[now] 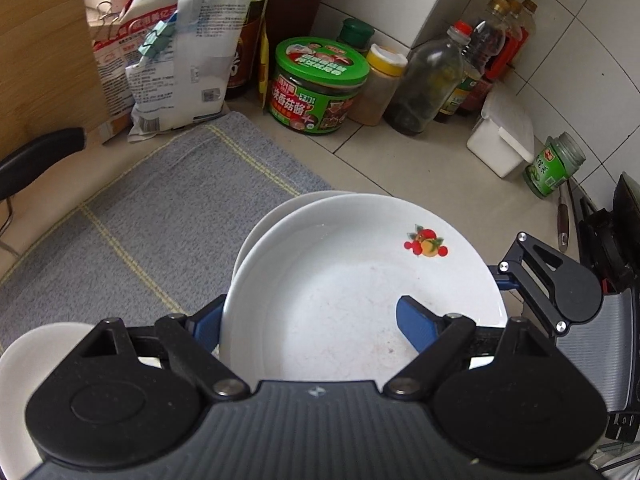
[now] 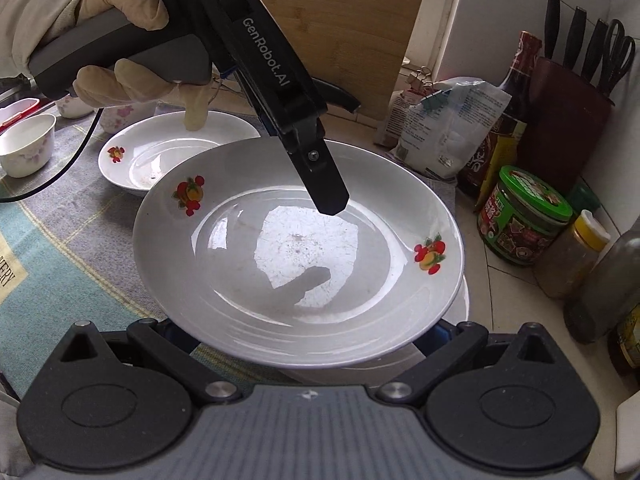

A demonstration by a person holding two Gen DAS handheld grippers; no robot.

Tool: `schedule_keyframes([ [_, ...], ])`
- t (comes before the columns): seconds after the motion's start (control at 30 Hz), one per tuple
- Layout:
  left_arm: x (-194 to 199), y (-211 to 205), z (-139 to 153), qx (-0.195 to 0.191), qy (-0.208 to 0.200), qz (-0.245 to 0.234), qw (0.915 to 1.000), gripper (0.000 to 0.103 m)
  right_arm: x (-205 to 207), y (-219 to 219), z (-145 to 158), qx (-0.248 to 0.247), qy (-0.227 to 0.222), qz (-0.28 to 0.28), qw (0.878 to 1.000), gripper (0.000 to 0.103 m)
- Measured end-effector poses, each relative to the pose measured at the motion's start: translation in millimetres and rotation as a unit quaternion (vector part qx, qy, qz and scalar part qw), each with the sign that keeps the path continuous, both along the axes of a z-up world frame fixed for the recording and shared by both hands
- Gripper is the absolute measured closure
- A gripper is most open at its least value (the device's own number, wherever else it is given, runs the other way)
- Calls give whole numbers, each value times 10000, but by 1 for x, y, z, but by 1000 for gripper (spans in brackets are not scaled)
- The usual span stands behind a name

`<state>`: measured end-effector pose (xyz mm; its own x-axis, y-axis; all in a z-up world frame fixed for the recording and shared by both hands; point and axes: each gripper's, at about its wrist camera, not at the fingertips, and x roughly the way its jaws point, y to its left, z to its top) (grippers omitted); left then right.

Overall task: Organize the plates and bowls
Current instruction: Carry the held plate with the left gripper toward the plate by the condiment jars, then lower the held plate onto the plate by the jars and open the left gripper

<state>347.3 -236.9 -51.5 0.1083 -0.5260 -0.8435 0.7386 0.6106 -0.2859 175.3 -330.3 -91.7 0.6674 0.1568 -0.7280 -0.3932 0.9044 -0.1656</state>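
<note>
Left gripper (image 1: 312, 320) clamps the rim of the white glazed plate with fruit decals (image 1: 360, 280); right gripper (image 2: 308, 336) jaws are hidden under it, can't tell. Plate hangs just over another white plate (image 2: 432, 360). Left: fruit-print bowl (image 2: 160, 156), small floral cups (image 2: 26, 148) (on the grey mat).

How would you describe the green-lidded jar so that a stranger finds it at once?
Look at the row of condiments along the tiled wall. The green-lidded jar stands between the tall paper bags and the yellow-capped spice bottle. It alone is squat and wide, with a green label.
</note>
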Motion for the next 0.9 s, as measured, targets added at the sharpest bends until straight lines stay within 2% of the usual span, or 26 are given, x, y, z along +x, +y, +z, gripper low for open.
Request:
schedule_keyframes([
  [0.3, 12, -16, -3, -51, 30, -147, 9999, 16, 10, -13, -1, 234, 179, -180, 9994, 0],
  [0.57, 18, -25, -1, -112, -61, -220, 9997, 16, 14, -17, 2, 123, 104, -257, 9995, 0],
  [0.9, 24, -33, -11, -14, -62, -243, 9997, 16, 20, -20, -2, 57, 183, -291, 9994, 0],
])
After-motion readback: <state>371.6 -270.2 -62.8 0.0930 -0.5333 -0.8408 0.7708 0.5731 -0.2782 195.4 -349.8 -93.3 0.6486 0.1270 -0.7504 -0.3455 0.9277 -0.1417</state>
